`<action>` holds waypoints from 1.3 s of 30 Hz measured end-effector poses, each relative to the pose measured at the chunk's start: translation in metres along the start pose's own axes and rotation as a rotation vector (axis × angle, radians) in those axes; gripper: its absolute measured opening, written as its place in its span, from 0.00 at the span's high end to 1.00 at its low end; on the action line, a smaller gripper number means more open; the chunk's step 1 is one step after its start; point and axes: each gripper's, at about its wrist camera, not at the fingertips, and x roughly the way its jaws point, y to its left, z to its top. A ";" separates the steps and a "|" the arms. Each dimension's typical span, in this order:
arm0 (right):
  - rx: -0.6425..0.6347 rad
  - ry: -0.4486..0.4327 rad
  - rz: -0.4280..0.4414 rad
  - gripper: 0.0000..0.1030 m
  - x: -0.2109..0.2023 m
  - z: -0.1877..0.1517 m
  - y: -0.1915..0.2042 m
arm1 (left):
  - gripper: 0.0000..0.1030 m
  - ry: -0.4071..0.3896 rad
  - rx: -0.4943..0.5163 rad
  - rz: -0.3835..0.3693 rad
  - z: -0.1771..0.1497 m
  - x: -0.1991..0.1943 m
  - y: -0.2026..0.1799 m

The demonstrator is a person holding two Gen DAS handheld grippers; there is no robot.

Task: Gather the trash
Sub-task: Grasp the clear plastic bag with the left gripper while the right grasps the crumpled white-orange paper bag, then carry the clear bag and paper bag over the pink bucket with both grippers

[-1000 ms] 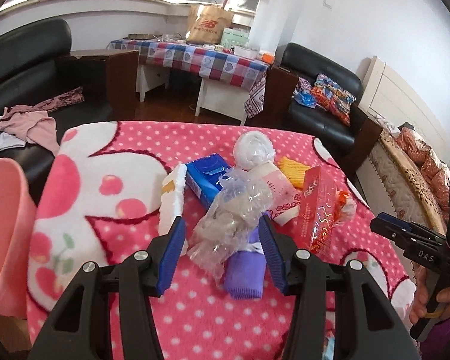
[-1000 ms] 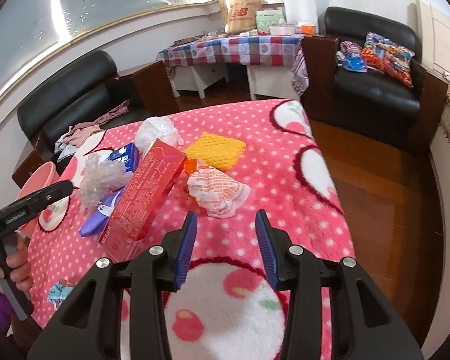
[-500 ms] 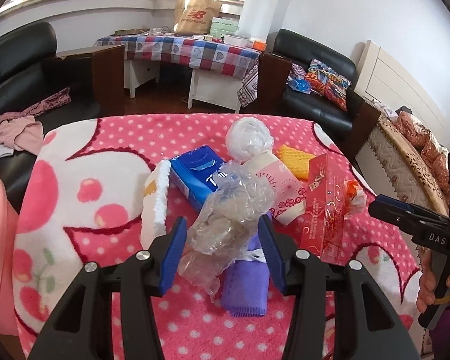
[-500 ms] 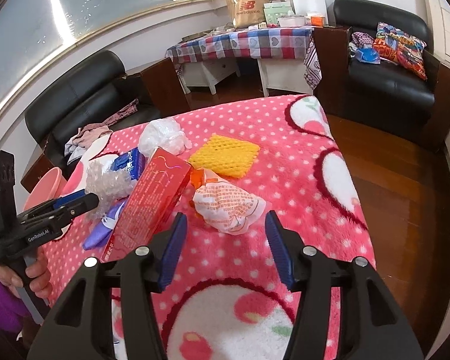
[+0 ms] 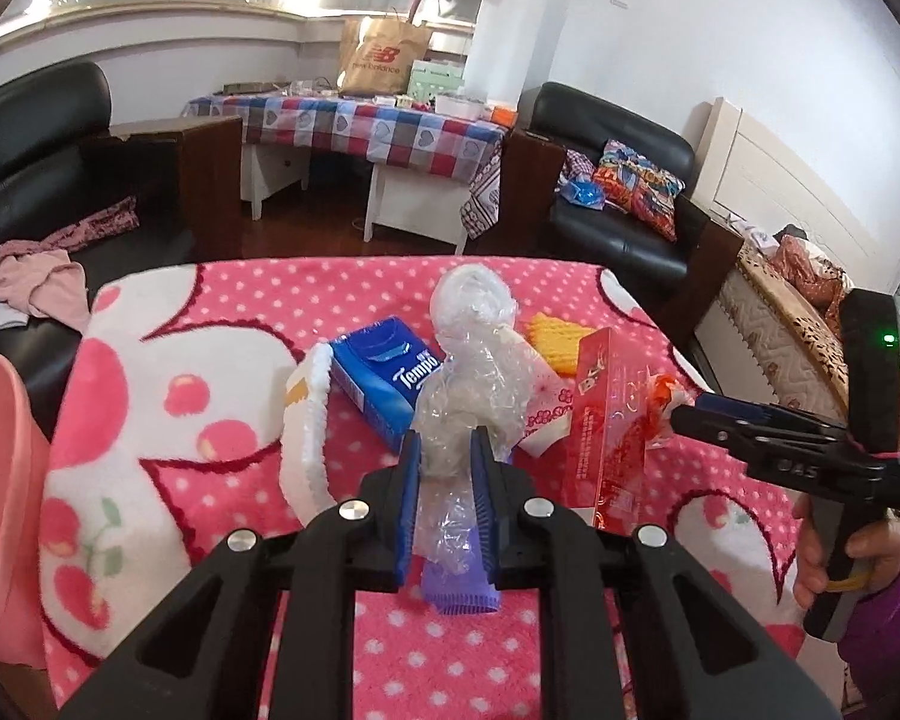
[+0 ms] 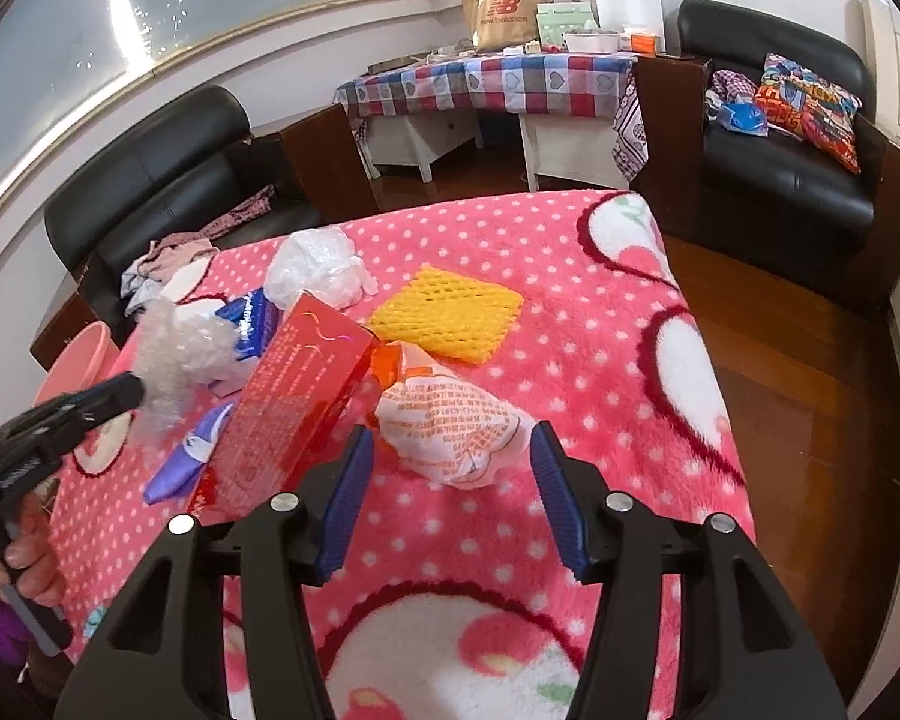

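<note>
On the pink dotted blanket (image 5: 168,312) lies a heap of trash. My left gripper (image 5: 445,462) is closing, and its blue pads squeeze a crumpled clear plastic wrap (image 5: 480,384) over a purple packet (image 5: 459,591). Beside the wrap are a blue tissue pack (image 5: 384,372), a white foam strip (image 5: 306,438) and a red box (image 6: 294,402). My right gripper (image 6: 450,441) stands open. A crumpled white bag with orange print (image 6: 456,426) sits between its fingertips, and the pads are clear of it. A yellow foam net (image 6: 450,318) and a white plastic ball (image 6: 318,270) lie farther back.
A pink bin (image 5: 0,480) stands off the blanket's left edge. Black sofas (image 6: 780,180), a checked table (image 5: 378,126) and wooden floor (image 6: 810,396) surround the bed. A hand in a purple sleeve (image 5: 870,600) holds the right gripper.
The left jaws have closed from wide apart onto the clear plastic wrap. The right jaws have widened and moved up to the white printed bag.
</note>
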 end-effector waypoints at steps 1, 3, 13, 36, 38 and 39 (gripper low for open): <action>-0.005 -0.002 0.003 0.47 0.001 0.000 0.001 | 0.85 -0.006 -0.001 -0.002 0.000 -0.003 0.000; -0.018 -0.013 0.001 0.47 0.004 0.001 0.003 | 0.85 -0.021 -0.008 -0.010 0.001 -0.010 -0.001; -0.017 -0.004 0.000 0.70 0.019 -0.001 0.000 | 0.85 -0.060 -0.022 -0.027 0.001 -0.034 -0.003; -0.073 -0.195 0.020 0.74 -0.076 0.011 0.052 | 0.85 -0.198 -0.113 0.058 -0.001 -0.102 0.014; -0.098 -0.194 0.050 0.74 -0.076 0.015 0.070 | 0.85 -0.214 -0.123 0.078 -0.002 -0.113 0.019; -0.113 -0.194 0.062 0.74 -0.076 0.016 0.080 | 0.85 -0.221 -0.128 0.086 -0.003 -0.118 0.022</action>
